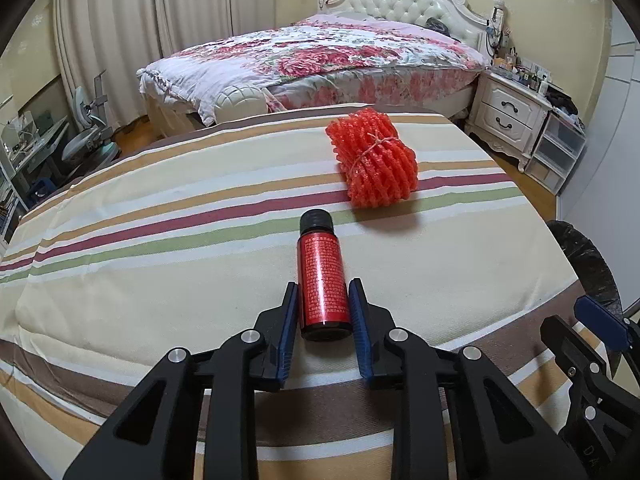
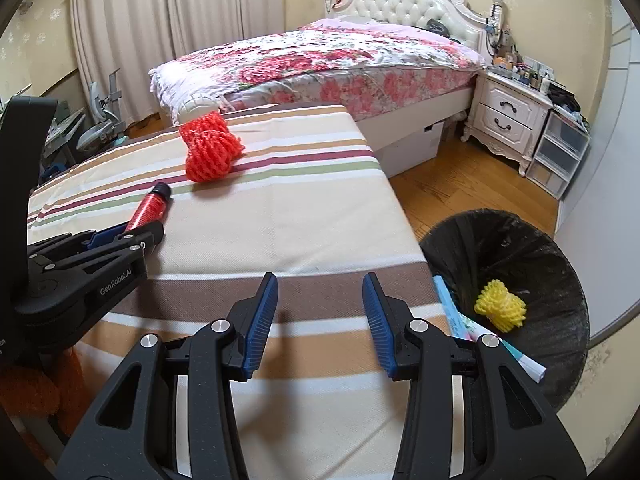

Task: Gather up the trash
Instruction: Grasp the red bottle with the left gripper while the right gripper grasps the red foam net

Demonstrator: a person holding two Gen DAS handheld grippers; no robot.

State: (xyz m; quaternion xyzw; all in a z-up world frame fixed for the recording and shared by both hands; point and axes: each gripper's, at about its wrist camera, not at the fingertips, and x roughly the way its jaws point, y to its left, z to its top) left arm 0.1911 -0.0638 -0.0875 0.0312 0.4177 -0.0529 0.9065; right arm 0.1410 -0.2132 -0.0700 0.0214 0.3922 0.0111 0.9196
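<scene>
Striped table (image 1: pixel 160 208) runs ahead of both tongs. Bin (image 2: pixel 560 248) sits right of the right tongs (image 2: pixel 320 304), below table edge, already holding a yellow net (image 2: pixel 500 306) and a paper wrapper (image 2: pixel 452 312). Red net (image 1: pixel 372 160) lies beyond the left tongs (image 1: pixel 322 300). Left tongs clamped on the bottle (image 1: pixel 322 280), which lies on the cloth, grip near its base. Right tongs apart, empty.

Risks: glossy round bottle, held low, could pivot or slip on lift; the carry to the bin crosses the right tongs, so a knock is possible.
</scene>
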